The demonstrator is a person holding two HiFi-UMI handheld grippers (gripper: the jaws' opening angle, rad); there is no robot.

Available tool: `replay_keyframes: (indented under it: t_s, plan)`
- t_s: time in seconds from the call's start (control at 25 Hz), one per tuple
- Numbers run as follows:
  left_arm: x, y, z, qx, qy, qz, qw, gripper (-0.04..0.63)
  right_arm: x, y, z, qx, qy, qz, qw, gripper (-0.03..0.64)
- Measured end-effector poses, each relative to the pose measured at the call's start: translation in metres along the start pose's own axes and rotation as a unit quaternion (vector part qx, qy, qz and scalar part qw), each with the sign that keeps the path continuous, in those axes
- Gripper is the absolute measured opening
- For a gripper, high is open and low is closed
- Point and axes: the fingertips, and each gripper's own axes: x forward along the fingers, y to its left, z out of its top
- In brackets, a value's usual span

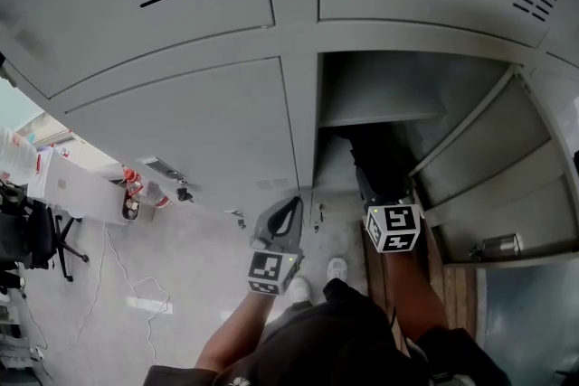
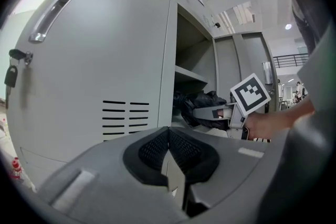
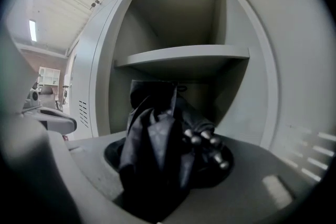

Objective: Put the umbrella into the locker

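Note:
A folded black umbrella [image 3: 157, 149] is clamped in my right gripper [image 3: 168, 165], its metal rib tips [image 3: 207, 139] showing beside the cloth. In the head view the right gripper [image 1: 369, 187] reaches with the umbrella [image 1: 380, 160] into the mouth of the open locker [image 1: 380, 90], below the inner shelf [image 3: 184, 54]. The umbrella's far end lies inside the opening under that shelf. My left gripper [image 1: 282, 214] hangs to the left, in front of the closed neighbouring door, jaws together and holding nothing. From the left gripper [image 2: 168, 153] view, the right gripper [image 2: 210, 113] and umbrella [image 2: 202, 101] show at the opening.
The open locker door [image 1: 488, 149] swings out to the right, with a metal latch [image 1: 498, 246] on it. Closed vented doors [image 1: 190, 131] fill the left; one has a handle [image 2: 50, 16] and a hanging key [image 2: 10, 75]. An office chair [image 1: 36, 235] and cables lie on the floor at left.

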Motion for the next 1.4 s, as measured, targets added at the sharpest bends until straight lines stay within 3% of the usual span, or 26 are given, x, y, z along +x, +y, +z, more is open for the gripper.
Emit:
replay_keyframes:
  t_s: [0.28, 1.4]
  plan:
    - [-0.001, -0.001, -0.003, -0.004, 0.002, 0.009, 1.0, 0.005, 0.034, -0.005, 0.009, -0.012, 0.005, 0.005, 1.0, 0.229]
    - [-0.008, 0.001, -0.007, -0.012, 0.004, 0.024, 0.9996, 0.005, 0.097, -0.005, -0.022, -0.037, 0.118, 0.02, 0.992, 0.241]
